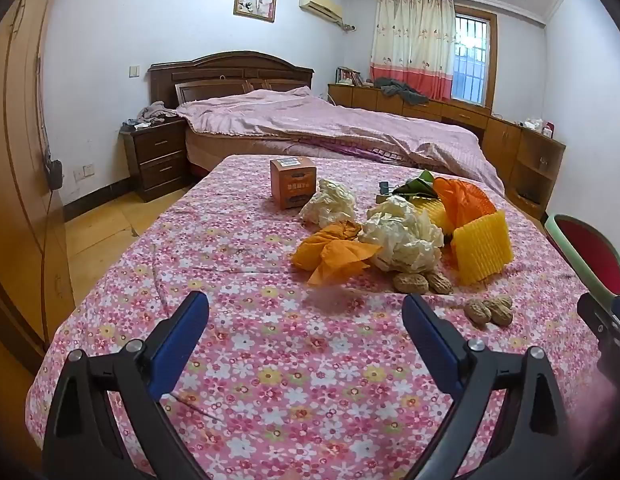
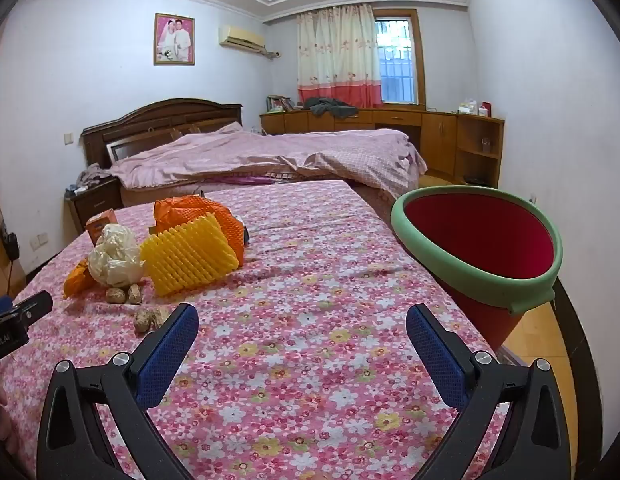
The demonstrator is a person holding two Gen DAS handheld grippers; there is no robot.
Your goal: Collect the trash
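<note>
Above the floral tablecloth (image 1: 270, 380), both tools hang wide apart, empty.

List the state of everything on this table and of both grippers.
left gripper: open, empty
right gripper: open, empty
red bin: tilted, empty as far as visible
white paper wads: crumpled
orange box: upright, closed
peanuts: whole, loose
yellow foam net: standing on edge

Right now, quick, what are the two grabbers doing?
Left gripper: open, holding nothing, above the flowered cloth.
Right gripper: open, holding nothing.
</note>
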